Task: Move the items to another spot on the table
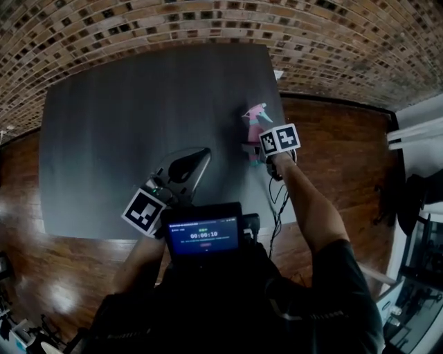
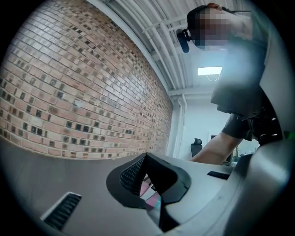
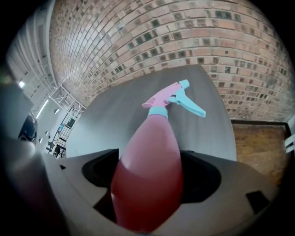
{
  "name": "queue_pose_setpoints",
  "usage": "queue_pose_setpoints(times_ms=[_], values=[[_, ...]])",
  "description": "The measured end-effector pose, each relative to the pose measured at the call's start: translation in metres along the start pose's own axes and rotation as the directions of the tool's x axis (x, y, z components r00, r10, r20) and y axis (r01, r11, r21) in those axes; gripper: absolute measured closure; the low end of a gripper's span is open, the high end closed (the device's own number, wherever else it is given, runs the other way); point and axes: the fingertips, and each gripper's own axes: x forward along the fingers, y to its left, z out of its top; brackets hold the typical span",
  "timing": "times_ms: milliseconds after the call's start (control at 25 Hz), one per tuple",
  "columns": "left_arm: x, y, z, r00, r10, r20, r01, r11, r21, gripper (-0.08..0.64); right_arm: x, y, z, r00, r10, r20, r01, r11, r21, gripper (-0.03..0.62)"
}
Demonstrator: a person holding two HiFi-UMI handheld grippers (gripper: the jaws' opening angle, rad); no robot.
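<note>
A pink spray bottle (image 1: 253,122) with a teal trigger stands out over the right part of the dark grey table (image 1: 124,104). My right gripper (image 1: 255,148) is shut on its lower body. In the right gripper view the bottle (image 3: 150,170) fills the gap between the jaws, its nozzle pointing away toward the brick wall. My left gripper (image 1: 205,153) hovers over the table's near middle, its jaws meeting at the tips with nothing held. In the left gripper view a sliver of the bottle (image 2: 150,197) shows through the loop behind the shut tips of that gripper (image 2: 147,157).
The table's right edge (image 1: 285,131) runs close beside the bottle, with wooden floor (image 1: 346,145) beyond. A brick wall (image 1: 208,21) stands behind the table's far edge. A small screen (image 1: 204,236) sits at my chest. An office chair (image 2: 197,146) stands far off.
</note>
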Motion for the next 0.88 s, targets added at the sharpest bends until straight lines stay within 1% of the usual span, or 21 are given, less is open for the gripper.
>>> queue_pose_setpoints(times_ms=[240, 480, 560, 680, 760, 880], values=[[-0.001, 0.012, -0.011, 1.0, 0.006, -0.008, -0.006, 0.999, -0.035, 0.566, 0.02, -0.016, -0.006, 0.997, -0.03, -0.075, 0.031, 0.999, 0.018, 0.175], [0.001, 0.019, -0.016, 1.0, 0.005, -0.009, -0.006, 0.998, -0.063, 0.566, 0.023, -0.018, -0.005, 0.99, 0.001, -0.144, 0.005, 0.999, 0.045, 0.17], [0.002, 0.02, -0.016, 1.0, -0.004, 0.0, 0.004, 0.998, -0.069, 0.566, 0.023, -0.019, -0.003, 0.99, 0.017, -0.143, -0.007, 0.998, 0.07, 0.167], [0.001, 0.021, -0.016, 1.0, -0.007, 0.003, 0.007, 0.997, -0.08, 0.566, 0.024, -0.018, -0.004, 0.989, 0.023, -0.144, -0.012, 0.997, 0.072, 0.163], [-0.001, 0.022, -0.013, 1.0, -0.008, 0.006, 0.008, 0.996, -0.088, 0.566, 0.021, -0.019, 0.0, 0.993, 0.004, -0.117, 0.005, 0.997, 0.075, 0.149], [-0.004, 0.024, -0.009, 1.0, -0.006, 0.02, 0.007, 0.996, -0.092, 0.566, 0.012, -0.021, 0.006, 0.997, -0.024, -0.071, 0.028, 0.998, 0.064, 0.144]])
